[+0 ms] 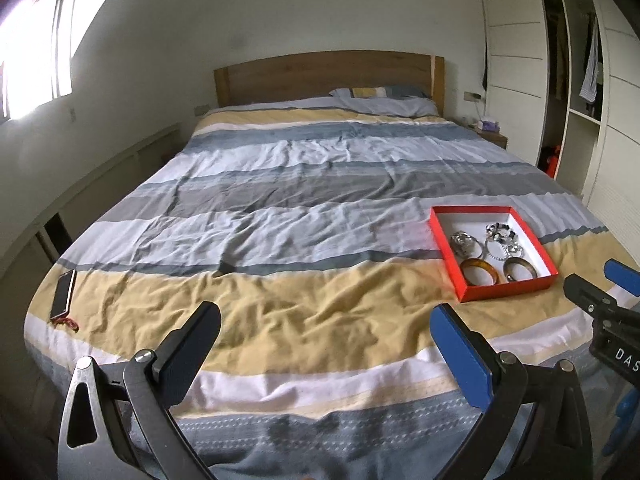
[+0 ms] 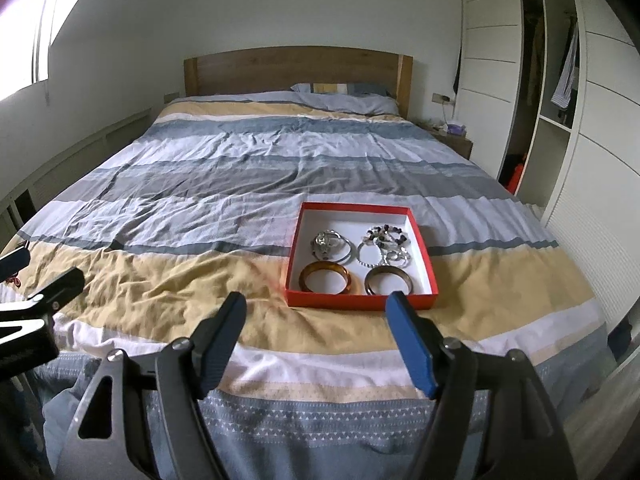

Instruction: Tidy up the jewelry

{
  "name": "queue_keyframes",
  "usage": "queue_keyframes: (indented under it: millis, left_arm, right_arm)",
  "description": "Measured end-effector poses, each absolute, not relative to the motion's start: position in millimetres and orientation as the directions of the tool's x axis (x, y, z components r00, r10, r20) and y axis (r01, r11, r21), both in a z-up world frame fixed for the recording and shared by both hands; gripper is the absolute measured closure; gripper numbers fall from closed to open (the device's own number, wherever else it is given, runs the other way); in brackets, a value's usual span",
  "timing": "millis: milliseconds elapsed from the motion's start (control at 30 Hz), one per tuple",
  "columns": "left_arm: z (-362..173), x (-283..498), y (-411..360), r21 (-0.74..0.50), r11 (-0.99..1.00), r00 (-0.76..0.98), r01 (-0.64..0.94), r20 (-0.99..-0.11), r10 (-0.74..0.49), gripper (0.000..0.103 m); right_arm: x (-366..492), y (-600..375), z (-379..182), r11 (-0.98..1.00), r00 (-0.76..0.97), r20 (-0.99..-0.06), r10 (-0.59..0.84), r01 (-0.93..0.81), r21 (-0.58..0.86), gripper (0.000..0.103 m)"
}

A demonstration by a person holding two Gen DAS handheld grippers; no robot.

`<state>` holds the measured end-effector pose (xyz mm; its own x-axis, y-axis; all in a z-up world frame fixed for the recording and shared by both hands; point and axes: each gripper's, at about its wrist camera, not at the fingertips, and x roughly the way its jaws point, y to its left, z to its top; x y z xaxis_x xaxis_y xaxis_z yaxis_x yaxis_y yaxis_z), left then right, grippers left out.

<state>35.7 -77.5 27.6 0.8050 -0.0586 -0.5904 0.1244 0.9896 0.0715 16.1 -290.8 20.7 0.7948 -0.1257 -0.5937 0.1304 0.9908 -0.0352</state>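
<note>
All of the visible jewelry lies inside one shallow red box (image 2: 362,298) with a white floor, so the sorting looks finished or very nearly so; nothing loose shows on the bedding around it. The bed (image 2: 248,184), covered in a blue, grey, white and tan striped duvet, fills both views. The box sits on the tan stripe near the foot edge, at about two o'clock in the left wrist view and near twelve o'clock, just ahead of the tongs, in the right wrist view.

Inside, from largest to smallest: an amber-brown bangle (image 2: 325,277) at seven o'clock, a darker bangle (image 2: 387,280) at five o'clock, a pile of silver bangles (image 2: 330,247) at ten o'clock, and a tangle of beaded bracelets (image 2: 384,245) at two o'clock.

Both the left gripper (image 1: 326,322) and the right gripper (image 2: 316,312) hover over the foot of the bed, jaws spread wide apart and holding nothing.

A phone (image 1: 63,294) lies at nine o'clock, well apart from the box.
</note>
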Motion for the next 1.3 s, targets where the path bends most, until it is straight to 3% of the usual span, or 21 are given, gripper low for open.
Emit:
queue_keyframes:
  millis: [1300]
  left_arm:
    - [9.5, 9.2, -50.5, 0.069, 0.993, 0.783, 0.097, -0.621, -0.034, 0.001]
  right_arm:
    - [-7.0, -292.0, 1.0, 0.990, 0.785, -0.607, -0.121, 0.141, -0.015, 0.032]
